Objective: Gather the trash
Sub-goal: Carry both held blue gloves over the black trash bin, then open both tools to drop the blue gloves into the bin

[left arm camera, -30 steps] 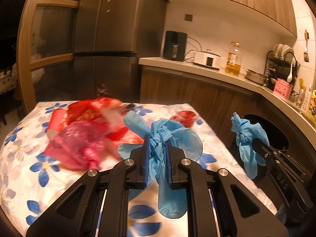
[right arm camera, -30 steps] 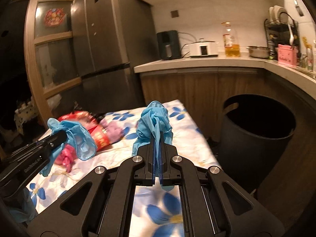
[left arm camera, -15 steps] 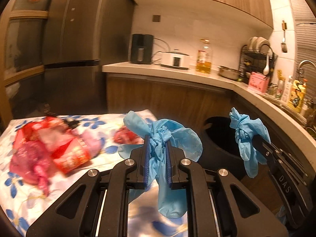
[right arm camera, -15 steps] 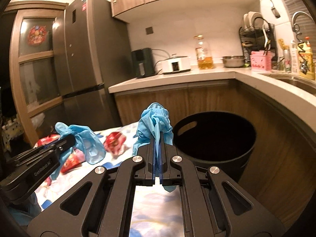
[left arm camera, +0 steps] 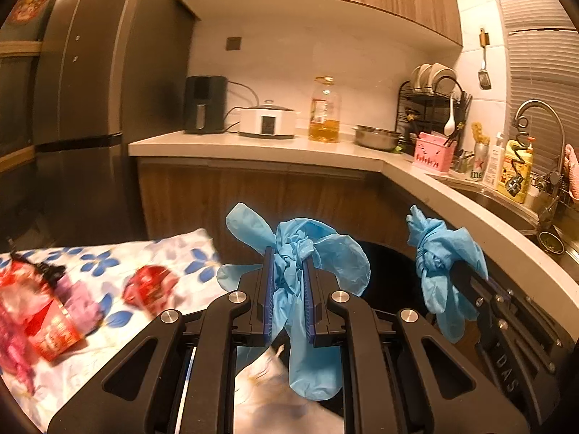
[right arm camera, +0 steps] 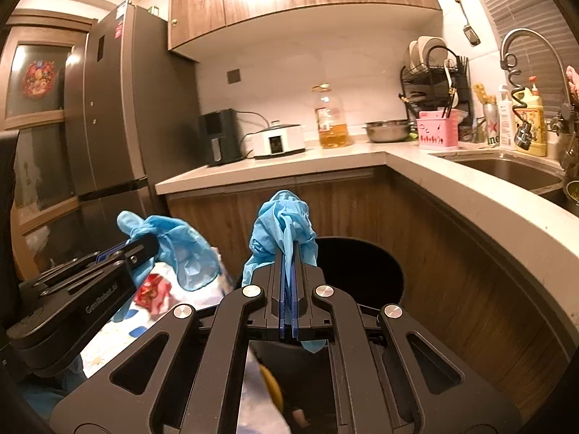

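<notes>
My left gripper (left arm camera: 287, 256) is shut on a crumpled blue glove (left arm camera: 307, 249), which hangs down between the pads. My right gripper (right arm camera: 288, 249) is shut on a second blue glove (right arm camera: 282, 220); in the left wrist view that glove (left arm camera: 434, 253) shows at the right on the right gripper (left arm camera: 456, 267). The left gripper (right arm camera: 144, 246) with its glove (right arm camera: 177, 242) appears at the left of the right wrist view. A black trash bin (right arm camera: 362, 271) stands open just ahead and below both gloves. Red and pink wrappers (left arm camera: 47, 322) lie on the floral tablecloth (left arm camera: 173, 253).
A curved countertop (right arm camera: 470, 195) with wooden cabinet fronts wraps behind and right of the bin. A sink (right arm camera: 506, 170), dish rack (right arm camera: 434, 83), oil bottle (right arm camera: 331, 115) and cooker (right arm camera: 277, 141) sit on it. A tall fridge (right arm camera: 119, 108) stands at the left.
Both grippers have swung right, away from the table and toward the black bin, each still holding its glove. The wrappers have slid to the left edge of the left wrist view.
</notes>
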Motion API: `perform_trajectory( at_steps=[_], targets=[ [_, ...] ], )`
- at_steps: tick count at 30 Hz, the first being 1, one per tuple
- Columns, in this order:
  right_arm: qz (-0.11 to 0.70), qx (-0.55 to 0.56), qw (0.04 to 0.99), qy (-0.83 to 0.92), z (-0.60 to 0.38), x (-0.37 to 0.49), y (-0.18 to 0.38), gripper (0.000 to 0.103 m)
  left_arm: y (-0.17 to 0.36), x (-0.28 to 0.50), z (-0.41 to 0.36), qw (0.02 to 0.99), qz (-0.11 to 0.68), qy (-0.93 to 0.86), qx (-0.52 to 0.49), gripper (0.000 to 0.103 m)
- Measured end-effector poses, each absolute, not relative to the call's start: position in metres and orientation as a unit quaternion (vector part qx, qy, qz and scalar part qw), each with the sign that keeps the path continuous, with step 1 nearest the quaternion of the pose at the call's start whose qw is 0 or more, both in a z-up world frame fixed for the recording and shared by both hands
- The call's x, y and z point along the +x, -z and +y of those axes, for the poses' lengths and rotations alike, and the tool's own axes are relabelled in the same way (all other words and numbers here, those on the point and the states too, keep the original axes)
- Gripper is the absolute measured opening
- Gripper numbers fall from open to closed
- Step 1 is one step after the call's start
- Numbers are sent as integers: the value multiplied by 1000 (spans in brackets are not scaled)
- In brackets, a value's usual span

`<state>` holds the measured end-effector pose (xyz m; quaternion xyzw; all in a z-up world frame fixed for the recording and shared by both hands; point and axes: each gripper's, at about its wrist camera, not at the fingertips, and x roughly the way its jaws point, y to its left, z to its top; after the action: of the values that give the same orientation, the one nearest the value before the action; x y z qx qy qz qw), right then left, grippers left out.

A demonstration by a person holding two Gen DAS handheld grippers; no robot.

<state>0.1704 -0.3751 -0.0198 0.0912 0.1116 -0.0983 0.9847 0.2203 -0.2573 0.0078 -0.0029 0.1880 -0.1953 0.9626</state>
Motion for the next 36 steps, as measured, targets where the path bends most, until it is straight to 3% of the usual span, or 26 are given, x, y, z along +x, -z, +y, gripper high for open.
perform_trajectory(
  at_steps=[32, 36],
  targets=[
    [105, 108, 983, 107, -416, 201, 23, 3, 8, 261, -315, 950, 189, 248, 21, 16],
    [112, 115, 982, 104, -421, 207, 25, 4, 8, 264, -316, 950, 192, 247, 20, 28]
  ],
)
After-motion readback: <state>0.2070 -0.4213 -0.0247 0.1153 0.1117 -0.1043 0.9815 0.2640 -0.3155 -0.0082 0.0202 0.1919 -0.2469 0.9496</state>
